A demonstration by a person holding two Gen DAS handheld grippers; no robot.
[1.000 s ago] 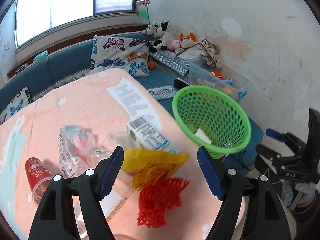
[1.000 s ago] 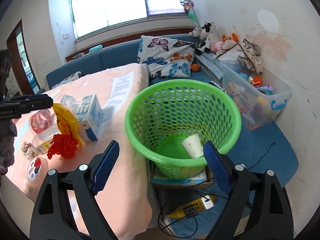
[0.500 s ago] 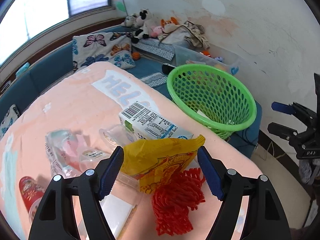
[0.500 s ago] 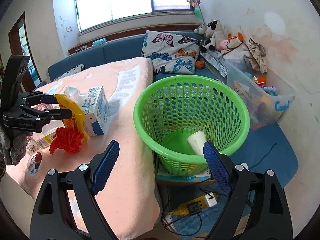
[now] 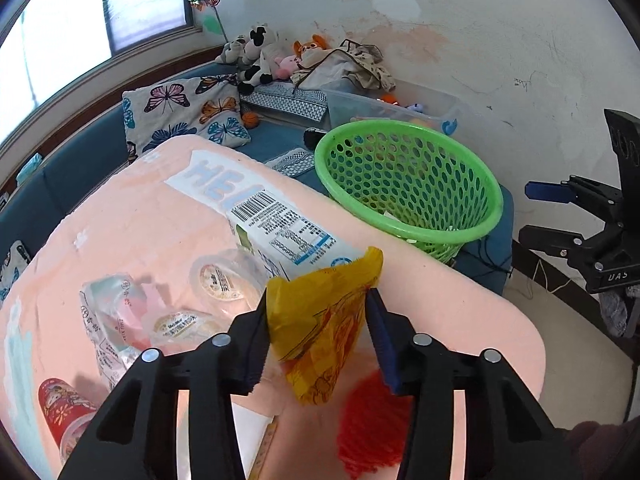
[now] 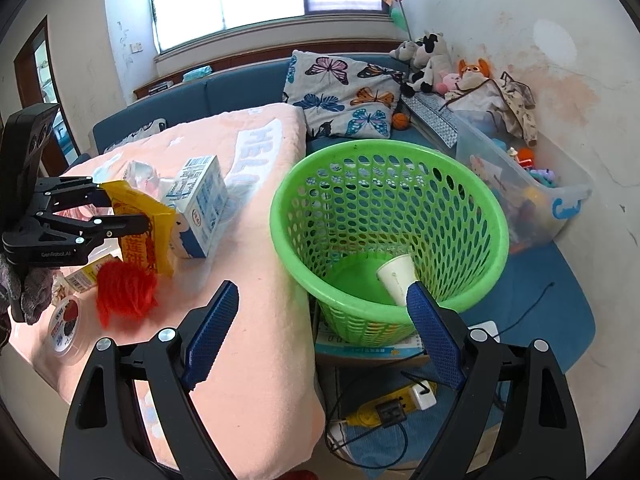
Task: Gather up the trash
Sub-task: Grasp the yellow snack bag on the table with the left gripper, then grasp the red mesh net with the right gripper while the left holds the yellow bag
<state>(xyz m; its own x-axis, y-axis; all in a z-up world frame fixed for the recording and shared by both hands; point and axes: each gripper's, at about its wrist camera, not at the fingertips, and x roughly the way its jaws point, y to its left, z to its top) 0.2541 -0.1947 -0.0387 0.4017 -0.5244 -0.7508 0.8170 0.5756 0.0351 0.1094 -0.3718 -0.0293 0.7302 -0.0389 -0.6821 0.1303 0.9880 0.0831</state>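
Note:
My left gripper (image 5: pixel 318 338) is shut on a yellow snack wrapper (image 5: pixel 320 320) and holds it above the table; it also shows in the right wrist view (image 6: pixel 138 224). A red foam net (image 5: pixel 372 424) lies under it. A milk carton (image 5: pixel 288 236) lies just beyond. The green basket (image 5: pixel 408 184) stands on the floor at the table's right, with a white paper cup (image 6: pixel 396 276) in it. My right gripper (image 6: pixel 320 352) is open and empty, in front of the basket (image 6: pixel 384 220).
The pink-covered table (image 5: pixel 140 208) also holds clear plastic cups (image 5: pixel 220 280), a crumpled plastic bag (image 5: pixel 108 316) and a red cup (image 5: pixel 64 404). A clear toy bin (image 6: pixel 516 184) and blue sofa stand behind the basket. A power strip (image 6: pixel 396 400) lies on the floor.
My left gripper has closed on the yellow wrapper and lifted it off the red net. The right gripper has shifted slightly and stays open.

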